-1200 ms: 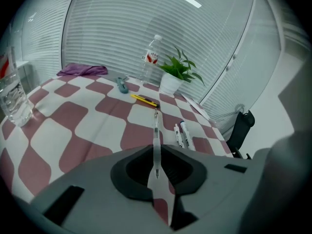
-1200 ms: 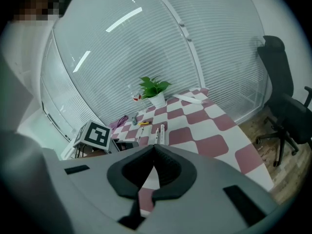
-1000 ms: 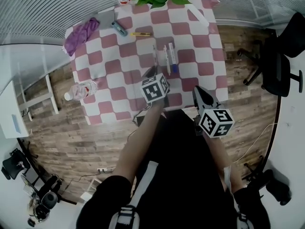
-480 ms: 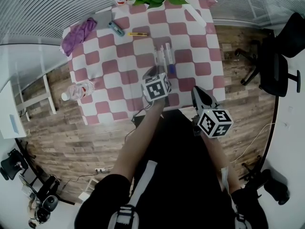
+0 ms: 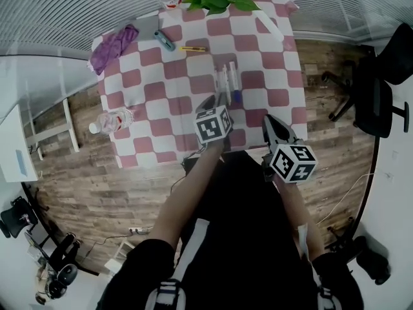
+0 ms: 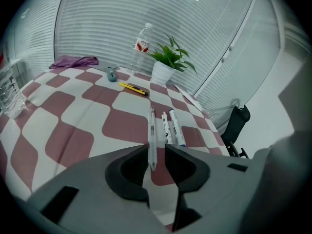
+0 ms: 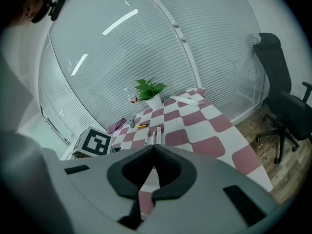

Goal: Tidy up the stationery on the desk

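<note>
Three pens lie side by side on the checked table (image 5: 168,76): a clear pen (image 6: 152,135), a white pen (image 6: 166,126) and a blue-capped marker (image 6: 176,129). In the head view the pens (image 5: 227,79) sit just beyond my left gripper (image 5: 211,102). That left gripper (image 6: 156,149) is open, and the clear pen's near tip lies on the cloth in the gap between its jaws. My right gripper (image 7: 154,147) is shut and empty, held off the table's near right corner (image 5: 270,124). A yellow cutter (image 6: 132,88) and a grey-blue small tool (image 6: 112,74) lie farther back.
A potted plant (image 6: 168,62) and a water bottle (image 6: 140,45) stand at the far edge. A purple cloth (image 6: 73,61) lies far left and a second bottle (image 5: 113,120) near left. A long white strip (image 5: 268,26) lies far right. An office chair (image 5: 377,89) stands to the right.
The head view has swayed a little. Both grippers stay about where they were, with the left one still over the near end of the pens.
</note>
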A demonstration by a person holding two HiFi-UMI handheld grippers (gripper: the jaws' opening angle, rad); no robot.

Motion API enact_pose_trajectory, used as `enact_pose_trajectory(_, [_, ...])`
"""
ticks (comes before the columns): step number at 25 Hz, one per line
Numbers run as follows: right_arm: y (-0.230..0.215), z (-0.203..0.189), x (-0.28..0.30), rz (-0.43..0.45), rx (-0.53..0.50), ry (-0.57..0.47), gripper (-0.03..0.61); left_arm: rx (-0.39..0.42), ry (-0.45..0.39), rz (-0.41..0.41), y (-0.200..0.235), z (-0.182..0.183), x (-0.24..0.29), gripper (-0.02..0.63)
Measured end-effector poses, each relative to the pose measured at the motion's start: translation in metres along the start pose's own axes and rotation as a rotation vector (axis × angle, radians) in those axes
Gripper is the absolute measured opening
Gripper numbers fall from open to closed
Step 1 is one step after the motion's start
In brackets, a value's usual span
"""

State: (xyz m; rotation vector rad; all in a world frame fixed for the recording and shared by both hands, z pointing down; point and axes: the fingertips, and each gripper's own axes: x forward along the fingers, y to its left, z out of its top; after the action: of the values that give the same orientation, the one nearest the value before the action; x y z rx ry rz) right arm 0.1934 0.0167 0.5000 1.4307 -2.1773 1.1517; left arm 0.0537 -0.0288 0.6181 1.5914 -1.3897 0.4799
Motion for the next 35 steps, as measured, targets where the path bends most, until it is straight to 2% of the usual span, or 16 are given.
enact_pose_trajectory(5, [0.020, 0.017, 0.023, 0.059, -0.067, 0.010, 0.021, 0.029, 0.001, -0.049, -0.001, 0.006, -0.029, 0.110])
enact_pose_trajectory(7, [0.032, 0.022, 0.034, 0.082, -0.116, 0.024, 0.021, 0.041, -0.013, -0.062, 0.000, 0.010, -0.042, 0.088])
enact_pose_trajectory(12, [0.060, 0.030, 0.065, 0.119, -0.273, 0.038, 0.021, 0.070, -0.051, -0.090, 0.012, 0.023, -0.077, 0.044])
enact_pose_trajectory(17, [0.067, 0.051, 0.106, 0.123, -0.449, 0.053, 0.025, 0.119, -0.098, -0.139, 0.023, 0.040, -0.113, 0.041])
enact_pose_trajectory(19, [0.066, 0.062, 0.128, 0.116, -0.494, 0.064, 0.078, 0.144, -0.129, -0.153, 0.030, 0.048, -0.126, 0.041])
enact_pose_trajectory(23, [0.074, 0.078, 0.171, 0.107, -0.600, 0.085, 0.096, 0.224, -0.179, -0.209, 0.036, 0.060, -0.153, 0.041])
enact_pose_trajectory(25, [0.082, 0.078, 0.193, 0.121, -0.662, 0.112, 0.123, 0.250, -0.197, -0.238, 0.038, 0.064, -0.163, 0.041])
enact_pose_trajectory(29, [0.097, 0.066, 0.233, 0.152, -0.776, 0.190, 0.158, 0.245, -0.214, -0.294, 0.046, 0.070, -0.175, 0.041])
enact_pose_trajectory(35, [0.098, 0.047, 0.283, 0.147, -0.924, 0.305, 0.172, 0.259, -0.193, -0.309, 0.067, 0.076, -0.182, 0.041])
